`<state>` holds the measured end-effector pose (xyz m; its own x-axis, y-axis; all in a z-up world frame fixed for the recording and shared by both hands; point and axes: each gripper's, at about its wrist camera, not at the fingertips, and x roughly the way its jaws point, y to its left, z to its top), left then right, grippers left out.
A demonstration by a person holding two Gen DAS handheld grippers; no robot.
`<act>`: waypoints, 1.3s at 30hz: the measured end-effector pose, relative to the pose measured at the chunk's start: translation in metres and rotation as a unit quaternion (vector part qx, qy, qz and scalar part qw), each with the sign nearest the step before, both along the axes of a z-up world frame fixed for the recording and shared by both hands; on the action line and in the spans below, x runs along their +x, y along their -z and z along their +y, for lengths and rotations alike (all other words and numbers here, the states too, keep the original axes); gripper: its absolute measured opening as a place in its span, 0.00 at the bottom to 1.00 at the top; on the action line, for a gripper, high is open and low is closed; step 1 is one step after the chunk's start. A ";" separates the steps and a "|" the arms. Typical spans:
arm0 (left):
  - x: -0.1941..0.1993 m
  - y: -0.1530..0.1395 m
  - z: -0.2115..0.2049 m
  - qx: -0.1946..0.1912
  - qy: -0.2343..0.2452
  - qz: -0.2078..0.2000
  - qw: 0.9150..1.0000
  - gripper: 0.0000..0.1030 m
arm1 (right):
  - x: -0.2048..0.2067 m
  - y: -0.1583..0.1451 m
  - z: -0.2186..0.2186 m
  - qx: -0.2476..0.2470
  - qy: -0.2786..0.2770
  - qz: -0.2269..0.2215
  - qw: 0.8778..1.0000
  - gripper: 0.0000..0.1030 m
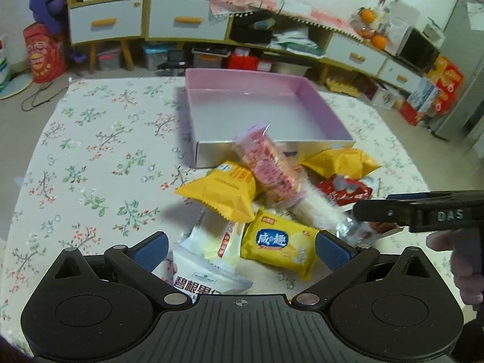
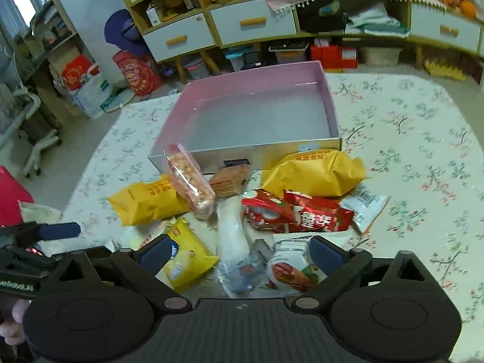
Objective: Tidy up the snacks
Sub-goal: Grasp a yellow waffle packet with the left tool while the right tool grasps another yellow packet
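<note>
Floral-clothed counter (image 1: 99,139): snack heap (image 1: 272,211) near us, pink box (image 1: 263,112) beyond, empty. Both our claws, left claw (image 1: 242,251) and right claw (image 2: 240,252), wide, holding nothing. Risk: slippery overlapping packets dragging neighbours.

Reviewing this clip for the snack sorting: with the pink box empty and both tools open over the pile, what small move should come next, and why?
Probably lower the right tool onto the long clear packet lying between its open fingers and close. The pink box holds nothing yet, and that packet lies atop the pile.
</note>
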<state>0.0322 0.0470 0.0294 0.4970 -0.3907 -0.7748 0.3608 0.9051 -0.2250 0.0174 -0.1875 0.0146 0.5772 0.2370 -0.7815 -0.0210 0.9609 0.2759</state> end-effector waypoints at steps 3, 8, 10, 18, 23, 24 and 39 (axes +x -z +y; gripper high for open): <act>0.004 0.000 0.002 -0.002 0.008 -0.003 1.000 1.00 | 0.001 -0.001 -0.001 0.009 0.002 0.001 1.000 0.62; 0.017 0.005 0.000 0.000 0.027 -0.020 0.999 0.98 | 0.005 -0.007 -0.002 0.006 -0.006 -0.009 1.000 0.56; 0.023 0.006 -0.001 -0.003 0.033 -0.040 0.999 0.97 | 0.010 -0.010 -0.006 -0.009 -0.005 -0.018 1.000 0.54; 0.049 0.013 -0.009 -0.016 0.070 -0.061 0.996 0.77 | 0.029 -0.002 -0.039 0.008 0.040 -0.009 0.999 0.42; 0.059 0.020 -0.018 -0.005 0.083 -0.054 0.995 0.58 | 0.038 0.005 -0.039 0.010 0.064 0.002 0.998 0.35; 0.060 0.022 -0.019 -0.001 0.086 -0.051 0.995 0.57 | 0.040 0.006 -0.040 0.001 0.073 -0.002 0.997 0.35; 0.057 0.042 -0.042 0.072 0.097 -0.021 0.993 0.44 | 0.057 0.036 -0.059 0.068 0.167 0.044 0.983 0.50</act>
